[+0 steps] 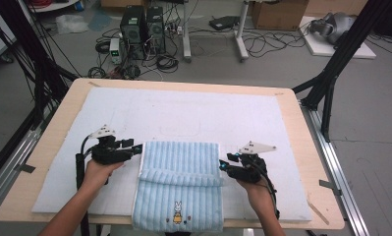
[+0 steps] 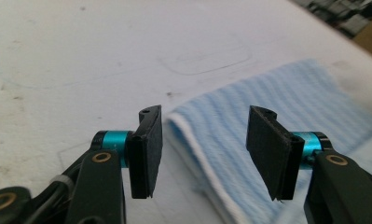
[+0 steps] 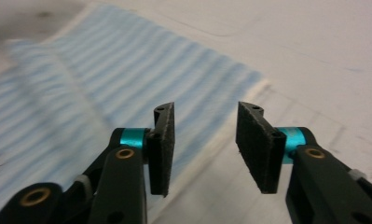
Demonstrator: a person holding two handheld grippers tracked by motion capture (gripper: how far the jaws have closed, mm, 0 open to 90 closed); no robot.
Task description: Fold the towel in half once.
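The left hand-held gripper has its jaws spread, nothing pinched between them; in the left gripper view the white-edged border of the blue striped towel lies on the mat under the gap. The right hand-held gripper is likewise spread and empty, just beside the towel's opposite edge. The towel lies between the two, folded over on itself, its near end with a small rabbit motif hanging over the front of the desk. A white mat covers the desk.
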